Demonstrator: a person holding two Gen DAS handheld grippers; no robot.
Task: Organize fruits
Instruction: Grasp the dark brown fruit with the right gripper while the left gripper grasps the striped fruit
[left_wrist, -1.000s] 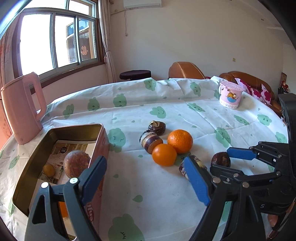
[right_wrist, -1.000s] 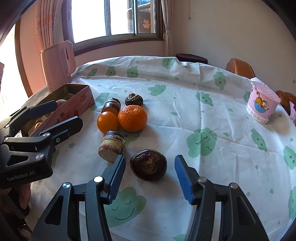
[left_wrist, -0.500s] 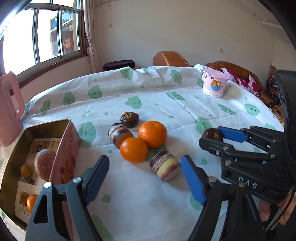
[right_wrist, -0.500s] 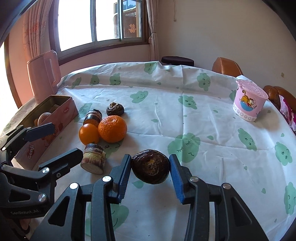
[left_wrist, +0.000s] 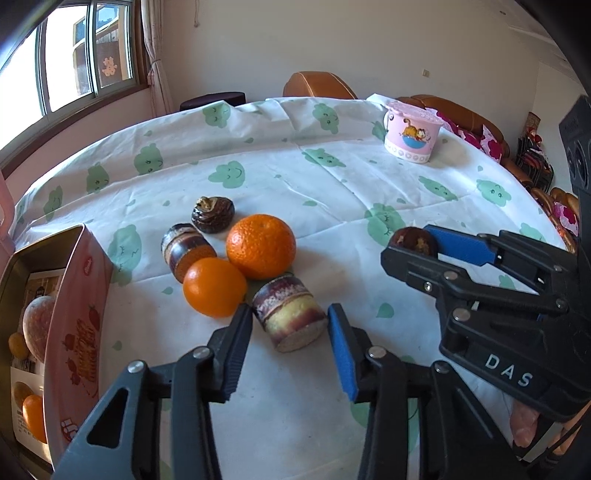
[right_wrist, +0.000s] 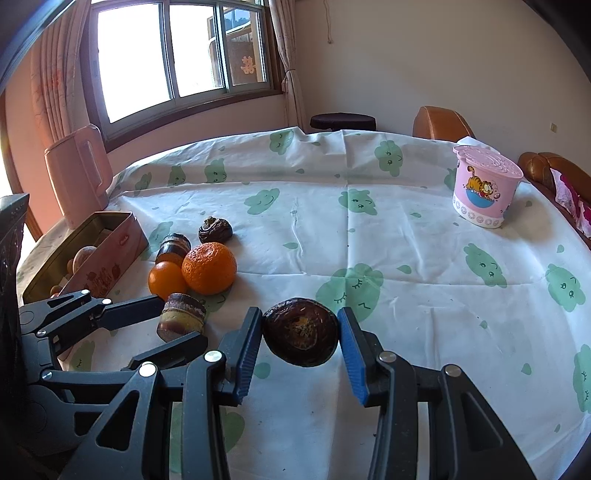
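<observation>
My left gripper (left_wrist: 290, 334) is closed around a purple sugarcane piece (left_wrist: 290, 314), its pads touching both sides as it lies on the tablecloth. My right gripper (right_wrist: 300, 338) is shut on a dark brown water chestnut (right_wrist: 300, 336). Two oranges (left_wrist: 260, 245) (left_wrist: 214, 287), a second sugarcane piece (left_wrist: 184, 250) and another water chestnut (left_wrist: 213, 214) lie in a cluster just beyond. An open pink tin (left_wrist: 79, 317) at the left holds a brownish round fruit (left_wrist: 37, 326) and small oranges (left_wrist: 35, 417). The right gripper (left_wrist: 424, 245) also shows in the left wrist view.
A pink lidded cup with a cat picture (right_wrist: 484, 192) stands at the far right of the round table. A pink kettle (right_wrist: 79, 175) stands behind the tin at the left. Chairs and a sofa ring the far edge.
Both grippers moved forward and closed: the left onto the near sugarcane piece, the right onto the water chestnut.
</observation>
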